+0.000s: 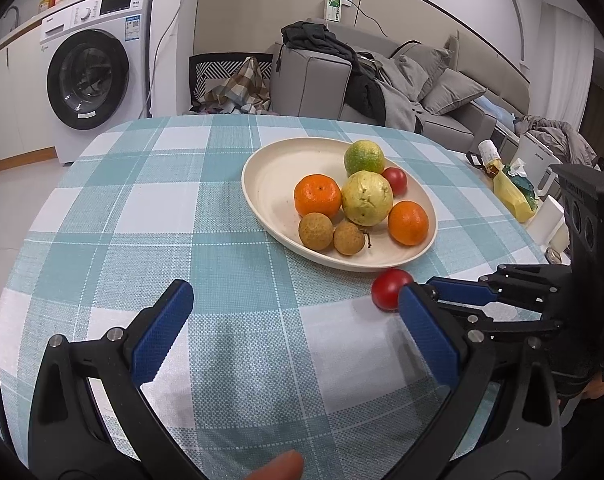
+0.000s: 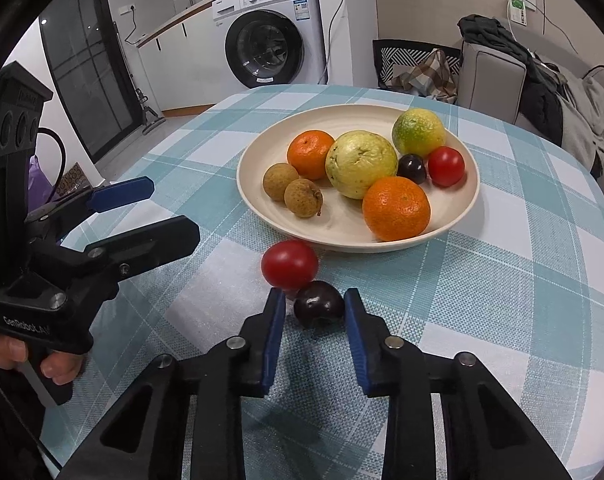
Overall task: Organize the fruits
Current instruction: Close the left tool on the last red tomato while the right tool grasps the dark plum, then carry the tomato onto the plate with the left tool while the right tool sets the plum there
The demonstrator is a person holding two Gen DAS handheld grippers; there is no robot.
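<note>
A cream plate [image 1: 270,176] [image 2: 262,160] on the checked table holds two oranges, a guava, a green citrus, two longans, a red tomato and a dark plum. A loose red tomato [image 2: 289,264] [image 1: 387,287] lies on the cloth just in front of the plate. A dark plum [image 2: 318,304] lies beside it, between the fingertips of my right gripper [image 2: 313,307], whose jaws stand close around it with small gaps showing. My left gripper [image 1: 296,300] is open and empty above the cloth, left of the tomato; it also shows in the right wrist view [image 2: 158,210].
The table has a teal checked cloth [image 1: 182,208]. A yellow bag and white items [image 1: 513,192] sit at the table's right edge. A washing machine [image 1: 90,76], a chair and a grey sofa [image 1: 381,80] stand beyond the table.
</note>
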